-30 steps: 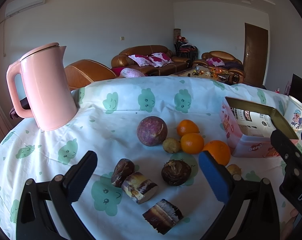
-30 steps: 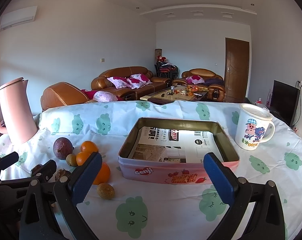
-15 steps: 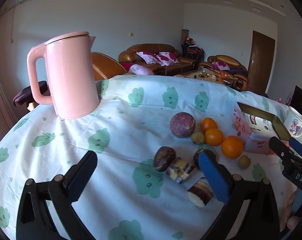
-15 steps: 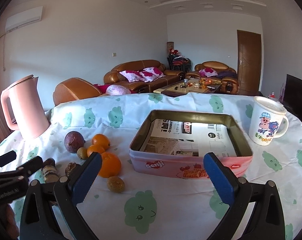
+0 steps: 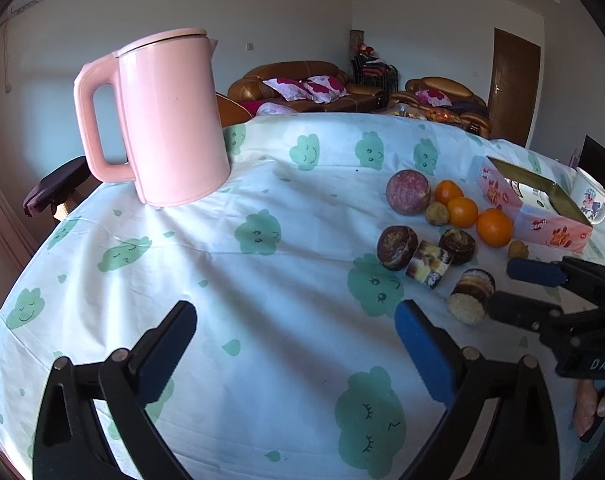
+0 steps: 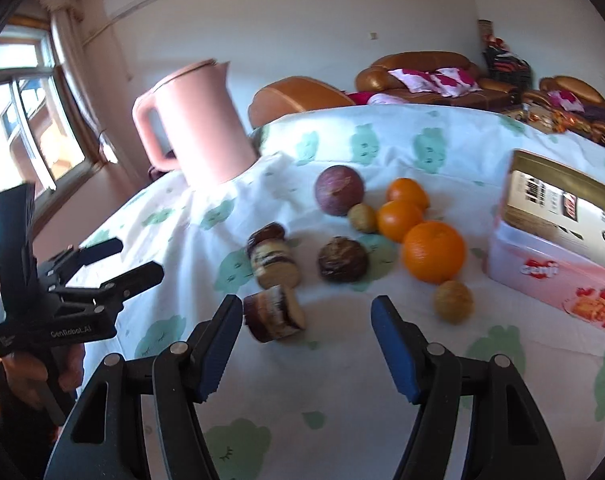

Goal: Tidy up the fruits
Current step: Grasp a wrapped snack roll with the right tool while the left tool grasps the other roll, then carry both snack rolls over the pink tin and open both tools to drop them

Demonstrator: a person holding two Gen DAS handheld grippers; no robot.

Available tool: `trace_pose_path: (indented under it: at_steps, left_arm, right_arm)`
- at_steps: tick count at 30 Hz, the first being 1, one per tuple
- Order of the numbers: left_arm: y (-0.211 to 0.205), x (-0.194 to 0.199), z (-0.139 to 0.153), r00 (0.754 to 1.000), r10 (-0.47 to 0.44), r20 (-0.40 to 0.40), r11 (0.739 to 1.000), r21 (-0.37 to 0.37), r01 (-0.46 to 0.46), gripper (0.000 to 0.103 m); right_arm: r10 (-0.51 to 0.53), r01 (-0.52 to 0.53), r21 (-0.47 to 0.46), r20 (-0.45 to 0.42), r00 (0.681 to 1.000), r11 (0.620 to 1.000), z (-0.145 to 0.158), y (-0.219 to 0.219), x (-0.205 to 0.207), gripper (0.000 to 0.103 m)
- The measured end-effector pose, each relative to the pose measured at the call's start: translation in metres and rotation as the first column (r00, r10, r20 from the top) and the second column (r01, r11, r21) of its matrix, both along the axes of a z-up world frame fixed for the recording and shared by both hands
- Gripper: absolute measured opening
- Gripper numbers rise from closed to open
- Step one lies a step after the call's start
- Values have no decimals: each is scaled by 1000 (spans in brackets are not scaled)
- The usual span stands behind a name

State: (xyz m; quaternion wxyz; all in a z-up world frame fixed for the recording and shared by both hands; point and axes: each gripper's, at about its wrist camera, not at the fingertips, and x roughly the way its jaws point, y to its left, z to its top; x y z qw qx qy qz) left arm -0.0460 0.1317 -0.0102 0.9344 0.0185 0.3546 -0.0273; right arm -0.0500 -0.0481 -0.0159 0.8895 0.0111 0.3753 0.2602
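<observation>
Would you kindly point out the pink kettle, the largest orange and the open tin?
pink kettle [image 5: 174,120], left wrist view, middle of its body.
largest orange [image 6: 433,251], right wrist view, centre of its peel.
open tin [image 6: 550,276], right wrist view, pink side wall by the logo.

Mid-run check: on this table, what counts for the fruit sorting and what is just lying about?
For the job:
- three round orange citrus fruits
- round purple passion fruit
- two small yellow-brown round fruits
- dark cut sugarcane-like chunks
- open pink rectangular tin, the likely container
- right tongs, left tongs, both open

Lying about:
- tall pink plastic kettle
- white cartoon mug
</observation>
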Motion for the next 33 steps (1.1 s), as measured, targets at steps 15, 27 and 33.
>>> trace_pose_path:
  at_steps: [15, 27, 33]
  left_arm:
    - [-44, 23, -8, 975, -195, -104, 963, -209, 170, 88]
    - [-89, 74, -30, 977, -49, -207, 980, -199, 7, 55]
    - [-85, 74, -32, 984, -60, -168, 984, -175, 31, 46]
  right_arm:
    - [-46, 45, -63, -12, 999, 997, -5, -15, 19, 35]
    - [-264, 270, -30, 128, 956, 962, 18, -93, 26, 35]
    - [-314, 315, 10, 107, 943, 949, 19, -108, 30, 35]
